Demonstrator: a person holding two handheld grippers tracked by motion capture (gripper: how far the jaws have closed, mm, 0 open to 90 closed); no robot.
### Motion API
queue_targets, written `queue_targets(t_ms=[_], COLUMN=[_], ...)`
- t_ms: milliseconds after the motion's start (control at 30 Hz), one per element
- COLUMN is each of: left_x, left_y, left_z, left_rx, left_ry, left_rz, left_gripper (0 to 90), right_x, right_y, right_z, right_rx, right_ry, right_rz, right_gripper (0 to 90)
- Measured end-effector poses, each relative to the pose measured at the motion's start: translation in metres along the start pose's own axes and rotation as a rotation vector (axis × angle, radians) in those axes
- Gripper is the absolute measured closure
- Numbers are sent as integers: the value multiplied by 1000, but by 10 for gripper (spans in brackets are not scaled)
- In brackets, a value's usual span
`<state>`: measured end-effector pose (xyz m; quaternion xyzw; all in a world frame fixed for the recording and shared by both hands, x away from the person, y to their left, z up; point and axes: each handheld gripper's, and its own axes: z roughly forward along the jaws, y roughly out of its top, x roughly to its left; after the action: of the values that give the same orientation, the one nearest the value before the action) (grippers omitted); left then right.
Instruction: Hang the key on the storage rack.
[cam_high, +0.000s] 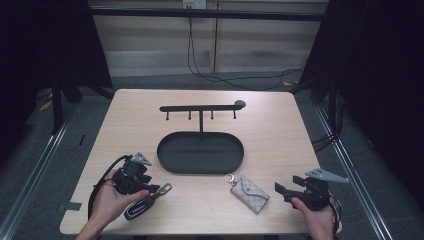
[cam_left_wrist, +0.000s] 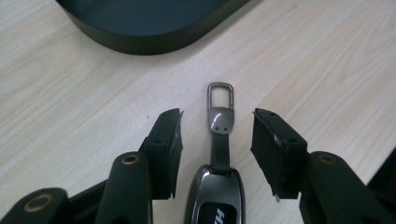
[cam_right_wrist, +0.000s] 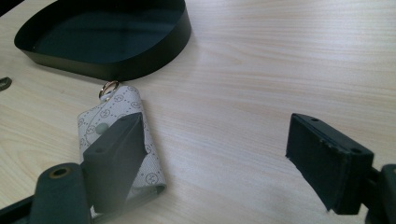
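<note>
Straddling the key fob (cam_left_wrist: 215, 196), your left claw (cam_left_wrist: 217, 140) stands apart, with the fob's strap and metal clasp (cam_left_wrist: 220, 105) running straight up the gap; neither pad touches them. The fob lies flat on the desk (cam_high: 260, 135), just in front of the oval tray (cam_high: 200, 152), its long axis in line with the claw's reach. Closing should therefore catch the strap squarely across its narrow width. Your right claw (cam_right_wrist: 219, 154) also stands wide apart, with the patterned key pouch (cam_right_wrist: 140, 135) lying partly under its left finger, ring end toward the tray. The left hand (cam_high: 112, 200) is nearer the fob.
</note>
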<state>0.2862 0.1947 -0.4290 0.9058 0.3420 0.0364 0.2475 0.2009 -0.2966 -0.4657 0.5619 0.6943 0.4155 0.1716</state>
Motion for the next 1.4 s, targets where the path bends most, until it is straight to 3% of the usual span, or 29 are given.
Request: queue_targets(t_ms=[233, 333, 667, 1067, 1400], left_x=[-5, -7, -7, -9, -9], left_y=[11, 14, 19, 25, 25], left_z=[9, 14, 31, 49, 55], left_rx=[57, 69, 175, 292, 318], left_ry=[-29, -18, -54, -23, -8], left_rz=[22, 20, 57, 80, 92], left_gripper=[559, 557, 586, 633, 667], right_x=[0, 0, 0, -1, 0], right_y=[0, 0, 0, 0, 0], right_z=[1, 1, 2, 3, 5], right_rx=[4, 6, 12, 26, 36], right_ry=[4, 5, 5, 5, 11], right_rz=[-2, -2, -1, 2, -9], right_gripper=[197, 197, 197, 195, 192])
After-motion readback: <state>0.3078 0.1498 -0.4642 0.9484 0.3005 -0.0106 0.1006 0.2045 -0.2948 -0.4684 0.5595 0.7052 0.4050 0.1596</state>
